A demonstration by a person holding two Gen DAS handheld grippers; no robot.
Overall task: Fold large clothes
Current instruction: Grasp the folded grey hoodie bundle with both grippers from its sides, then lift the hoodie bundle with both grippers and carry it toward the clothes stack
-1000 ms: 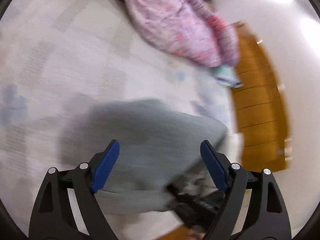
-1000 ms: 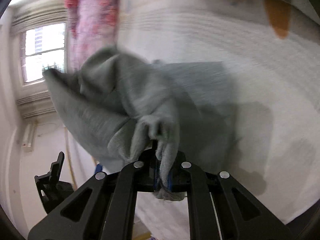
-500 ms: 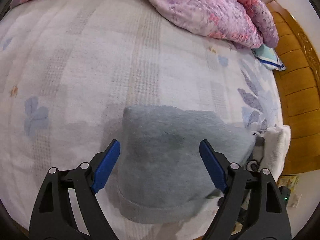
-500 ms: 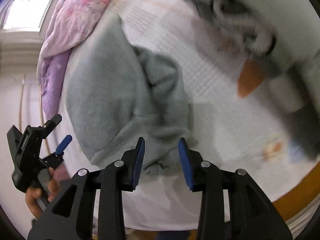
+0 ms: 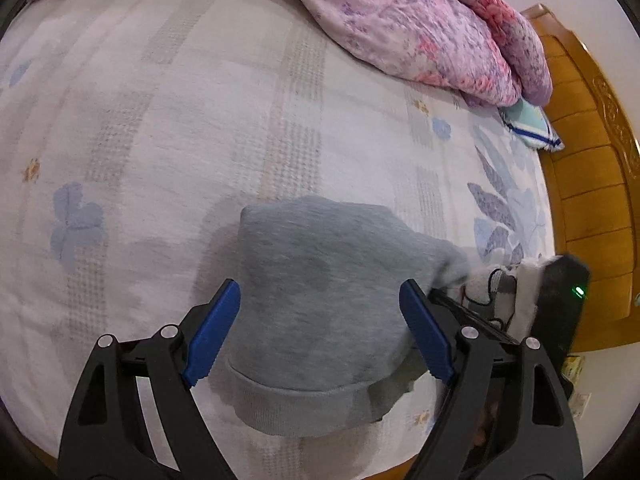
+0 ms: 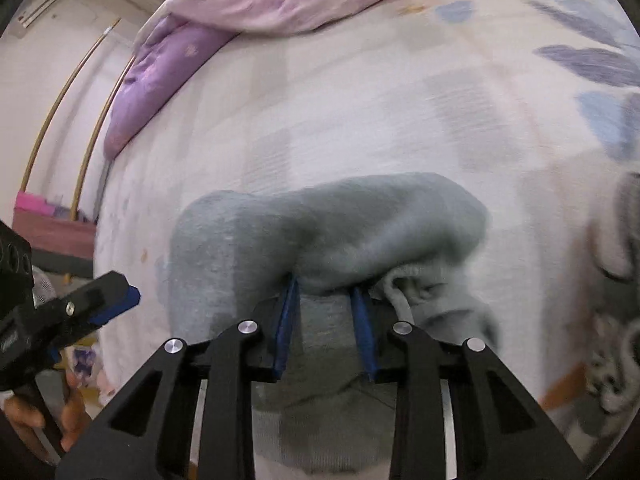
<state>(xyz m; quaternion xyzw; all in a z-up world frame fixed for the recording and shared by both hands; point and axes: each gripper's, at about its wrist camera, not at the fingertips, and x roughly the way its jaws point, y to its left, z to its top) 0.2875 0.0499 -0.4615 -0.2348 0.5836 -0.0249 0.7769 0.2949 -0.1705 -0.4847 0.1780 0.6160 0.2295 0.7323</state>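
A grey sweatshirt (image 5: 320,300) lies folded in a compact bundle on the bed, its ribbed hem toward the near edge. My left gripper (image 5: 320,288) hovers just above it, open, with the bundle spanning the wide gap between its blue pads and neither pad touching. The right wrist view shows the same sweatshirt (image 6: 320,220) from its side. My right gripper (image 6: 324,292) has its tips pushed under the bundle's top fold. Its jaws are closing, with grey fabric in the narrow gap between them. I cannot see the pads pressing on it.
The patterned bedsheet (image 5: 200,120) stretches away behind the bundle. A pink floral quilt (image 5: 420,20) is heaped at the far side, with a teal cloth (image 5: 532,128) by the wooden headboard (image 5: 592,200). A white and grey garment (image 6: 616,320) lies right of the bundle. A hand (image 6: 72,420) holds the left gripper.
My right gripper let go of the bunched sweatshirt, which dropped onto the bed as a folded bundle. It then swung round and pushed its tips under the bundle's fold. The left gripper tilted a little.
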